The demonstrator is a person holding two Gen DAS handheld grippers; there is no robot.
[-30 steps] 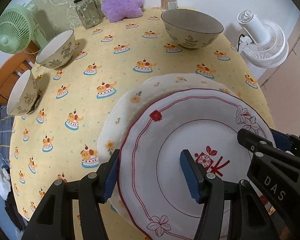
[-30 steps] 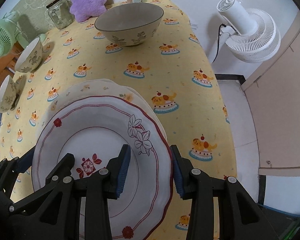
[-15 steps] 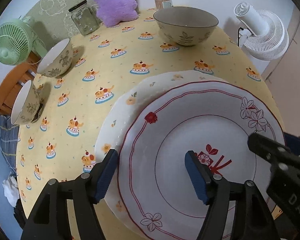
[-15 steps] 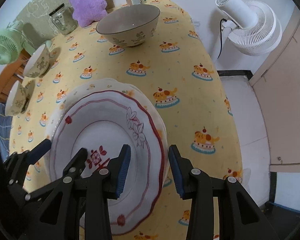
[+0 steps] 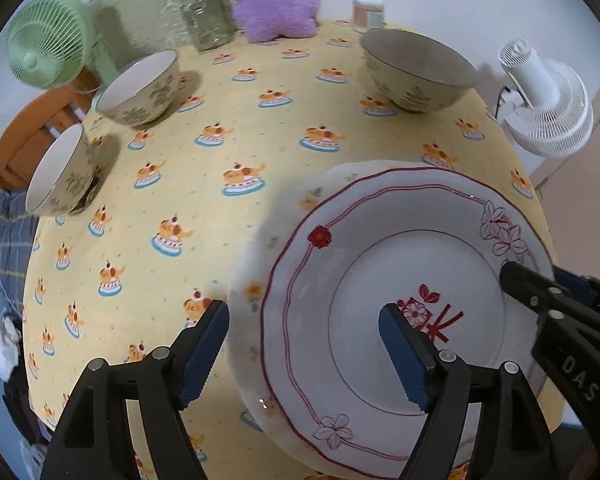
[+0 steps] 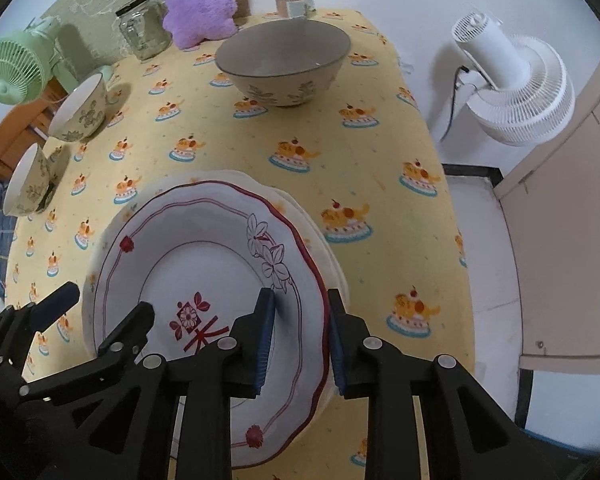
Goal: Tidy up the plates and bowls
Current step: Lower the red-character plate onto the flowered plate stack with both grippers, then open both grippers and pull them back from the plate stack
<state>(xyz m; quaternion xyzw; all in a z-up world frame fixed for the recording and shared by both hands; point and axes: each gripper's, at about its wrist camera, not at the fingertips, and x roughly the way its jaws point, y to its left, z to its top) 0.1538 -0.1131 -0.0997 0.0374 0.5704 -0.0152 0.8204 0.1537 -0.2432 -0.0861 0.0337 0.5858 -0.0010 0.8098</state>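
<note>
Right wrist: right gripper fingers closing over red-rimmed plate rim; left gripper opening, holding nothing. Glazed, brittle, slippery; grip rim.

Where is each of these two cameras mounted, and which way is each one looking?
Left wrist view: sits on the left gripper, looking steeply down at the red-rimmed plate; its own opening fingers show, plus the right gripper's tip.
Right wrist view: sits on the right gripper, looking steeply down; its fingers are closing on either side of that plate's right rim, with the left gripper at lower left.
Both share: the stacked plates, the big bowl, the yellow tablecloth.
</note>
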